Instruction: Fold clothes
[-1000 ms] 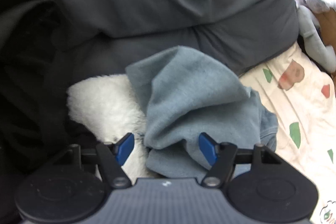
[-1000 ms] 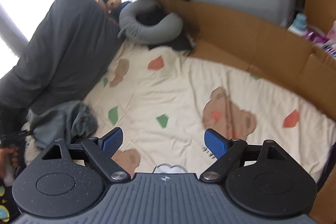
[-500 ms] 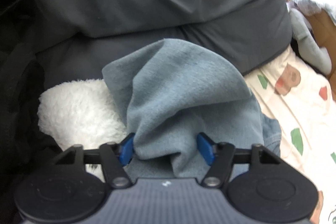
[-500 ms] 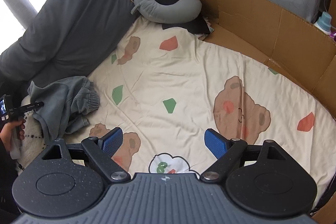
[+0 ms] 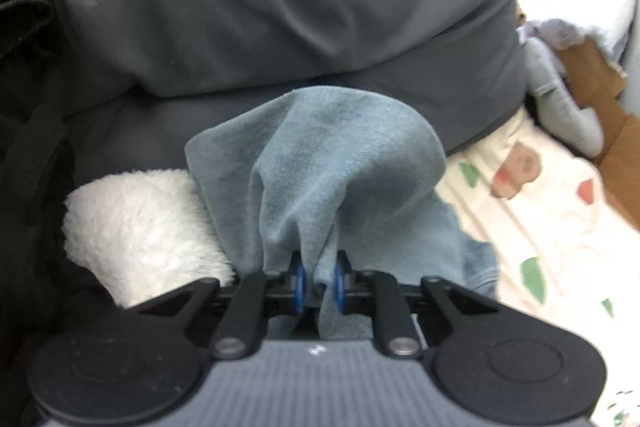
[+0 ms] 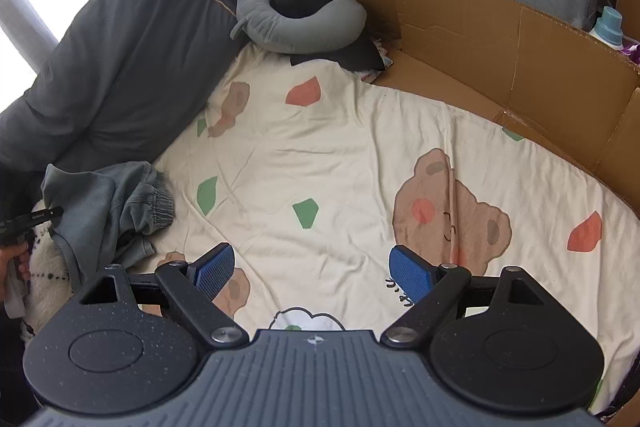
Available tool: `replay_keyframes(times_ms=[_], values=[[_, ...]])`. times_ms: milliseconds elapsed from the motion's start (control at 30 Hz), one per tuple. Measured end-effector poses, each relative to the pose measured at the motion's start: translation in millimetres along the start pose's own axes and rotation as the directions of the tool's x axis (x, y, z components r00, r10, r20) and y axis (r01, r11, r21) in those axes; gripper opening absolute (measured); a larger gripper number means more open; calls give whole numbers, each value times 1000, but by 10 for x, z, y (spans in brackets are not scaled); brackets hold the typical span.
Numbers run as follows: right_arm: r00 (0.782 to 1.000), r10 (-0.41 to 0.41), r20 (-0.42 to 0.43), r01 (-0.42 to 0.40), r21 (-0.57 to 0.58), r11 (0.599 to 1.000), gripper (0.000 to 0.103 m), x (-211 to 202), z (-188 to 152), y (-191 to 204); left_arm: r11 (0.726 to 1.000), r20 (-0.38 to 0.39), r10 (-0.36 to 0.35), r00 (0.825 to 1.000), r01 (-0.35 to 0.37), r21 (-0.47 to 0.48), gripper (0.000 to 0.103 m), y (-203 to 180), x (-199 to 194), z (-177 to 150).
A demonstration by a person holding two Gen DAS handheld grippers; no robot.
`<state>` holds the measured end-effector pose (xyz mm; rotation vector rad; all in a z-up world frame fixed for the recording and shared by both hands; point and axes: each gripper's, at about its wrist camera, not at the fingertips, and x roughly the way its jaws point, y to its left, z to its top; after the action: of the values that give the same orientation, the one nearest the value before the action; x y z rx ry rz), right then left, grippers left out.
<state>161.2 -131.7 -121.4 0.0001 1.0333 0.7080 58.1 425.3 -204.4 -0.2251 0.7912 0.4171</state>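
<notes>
Blue-grey denim trousers (image 5: 336, 179), soft and floppy, bunch just ahead of the left tongs (image 5: 319, 281), clenched on a fold; the elastic waistband looks a firmer hold. Right tongs (image 6: 310, 267) gape, released.

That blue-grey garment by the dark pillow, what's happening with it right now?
A person with a handheld gripper in each hand is starting on the laundry. The left gripper is shut on a bunched fold of the blue-grey garment, which lies against a white fluffy item beside the dark grey pillow. The right gripper is open and holds nothing, above the bear-print sheet. Nothing is folded yet.
</notes>
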Motion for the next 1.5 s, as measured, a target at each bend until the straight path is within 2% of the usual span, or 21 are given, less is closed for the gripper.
replay_keyframes(times_ms=[200, 400, 500, 667, 767, 933, 1067, 1367, 1500], values=[[1000, 6, -4, -6, -15, 1000, 88, 16, 9, 59, 996, 10, -84, 996, 84, -16, 13, -227, -230, 15], [1000, 3, -21, -4, -37, 999, 88, 63, -23, 118, 983, 25, -182, 983, 182, -19, 13, -532, -372, -6], [1000, -4, -24, 3, -20, 1000, 88, 96, -16, 119, 972, 27, -236, 971, 236, -10, 13, -698, -385, -15], [1000, -20, -23, 20, 21, 1000, 88, 184, 4, 169, 947, -14, -322, 947, 322, -10, 12, -971, -372, -35], [1000, 7, -19, -5, 60, 998, 88, 225, 84, 295, 930, -36, -367, 930, 367, -2, 12, -1154, -386, -65], [998, 64, 13, -65, 45, 997, 88, 226, 192, 572, 893, -62, -446, 893, 449, 38, 12, -1564, -434, -101], [997, 81, 22, -81, 28, 996, 88, 226, 208, 669, 856, -85, -511, 855, 515, 34, 11, -1865, -424, -188], [997, 73, 7, -74, 78, 994, 88, 365, 66, 534, 745, -174, -653, 737, 667, 28, 11, -2677, -338, -581], [998, 66, -1, -65, 115, 991, 88, 451, -11, 434, 705, -221, -688, 692, 709, 25, 11, -2970, -275, -790]])
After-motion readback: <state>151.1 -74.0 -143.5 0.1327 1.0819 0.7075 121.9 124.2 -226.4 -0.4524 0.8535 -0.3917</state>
